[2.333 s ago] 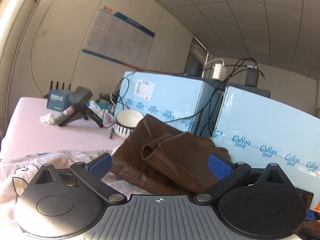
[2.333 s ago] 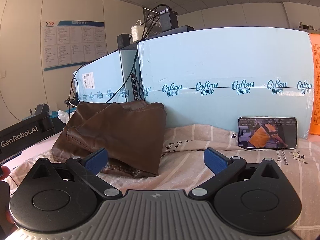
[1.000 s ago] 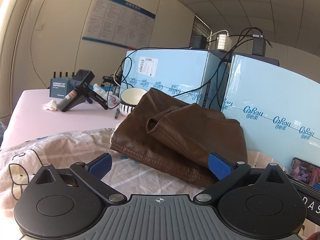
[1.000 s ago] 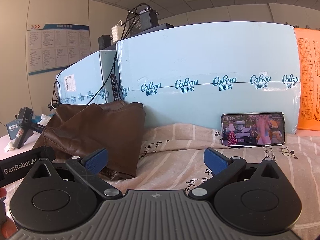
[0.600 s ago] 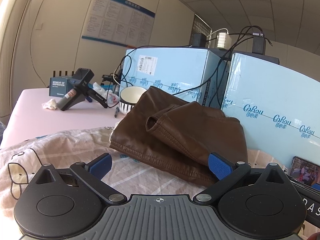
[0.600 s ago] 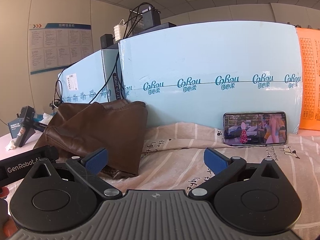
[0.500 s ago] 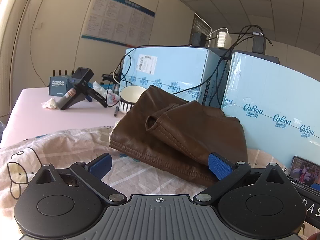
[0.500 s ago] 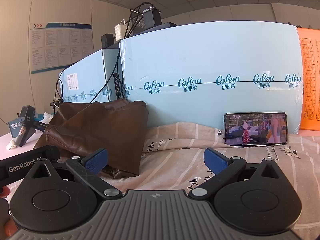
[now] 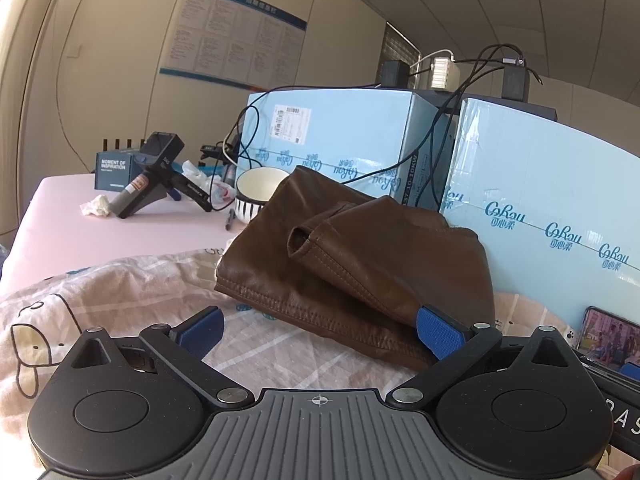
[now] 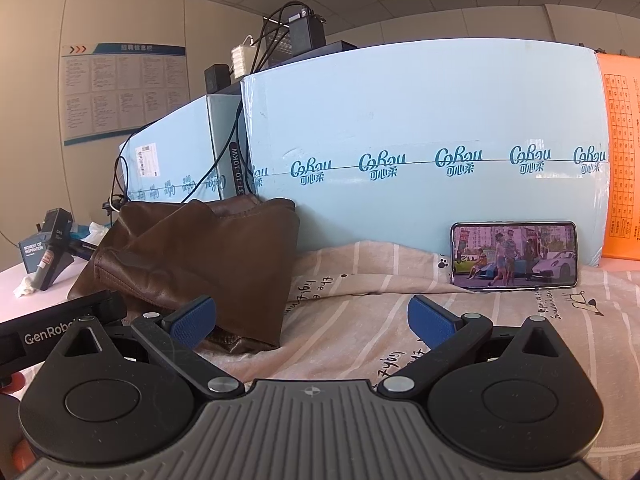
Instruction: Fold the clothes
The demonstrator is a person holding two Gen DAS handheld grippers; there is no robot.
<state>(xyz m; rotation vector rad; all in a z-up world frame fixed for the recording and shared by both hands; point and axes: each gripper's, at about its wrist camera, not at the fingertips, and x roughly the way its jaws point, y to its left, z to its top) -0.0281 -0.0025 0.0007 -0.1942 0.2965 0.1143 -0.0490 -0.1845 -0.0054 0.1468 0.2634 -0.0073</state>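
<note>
Over at the far left corner of the pink tabletop (image 9: pixel 100 236) sit a small dark blue printed box (image 9: pixel 114 175), a crumpled white tissue (image 9: pixel 96 205) and a black handheld device propped on its grip (image 9: pixel 154 172); a white bowl with a striped base (image 9: pixel 256 194) stands just beside them, touching the garment's far edge.

Nearer, the left gripper (image 9: pixel 318 328) hangs over a beige cartoon-printed sheet (image 9: pixel 80 300) with its jaws spread wide and nothing between them. Its blue fingertips (image 9: pixel 200 330) on that side sit above the sheet, while the other blue pad overlaps the near hem of the folded brown leather garment (image 9: pixel 360 256), though I cannot tell whether it actually touches.

That garment lies on the sheet in a rough pile, its back leaning against the pale blue cartons printed with a teal logo (image 10: pixel 420 140), cables trailing down over them.

Further right, the right gripper (image 10: pixel 310 322) is likewise wide open and empty, poised over the striped part of the sheet, its left-hand pad close to the garment's near corner. At the right edge a smartphone playing a video (image 10: pixel 514 255) stands on its long side against the carton, with an orange printed panel (image 10: pixel 622 160) beside it.
</note>
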